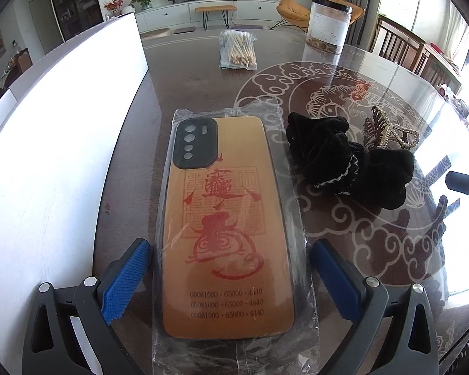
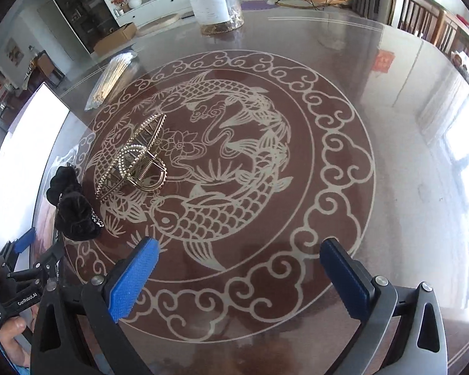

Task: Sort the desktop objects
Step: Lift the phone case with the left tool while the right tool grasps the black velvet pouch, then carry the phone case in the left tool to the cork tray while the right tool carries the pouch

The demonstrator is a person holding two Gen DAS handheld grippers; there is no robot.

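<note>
Left tongs (image 1: 231, 278) wide, straddling bagged phone case (image 1: 228, 225) on worktop (image 1: 187, 72), scrunchie (image 1: 347, 162) at 2 o'clock, right tongs (image 2: 239, 278) wide, empty, hair claw (image 2: 134, 159) at 11 o'clock.

white box (image 1: 62, 143) walls left, scrunchie (image 1: 344, 162) right

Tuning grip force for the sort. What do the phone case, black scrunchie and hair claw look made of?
Phone case: looks like hard plastic, matte orange back with red print, inside a glossy clear sleeve that shows wrinkles and glare.
Black scrunchie: soft fuzzy fabric, probably velvet; bunched folds, no shine.
Hair claw: gold-toned, likely metal, edged with pearl-like beads; thin shiny teeth.
</note>
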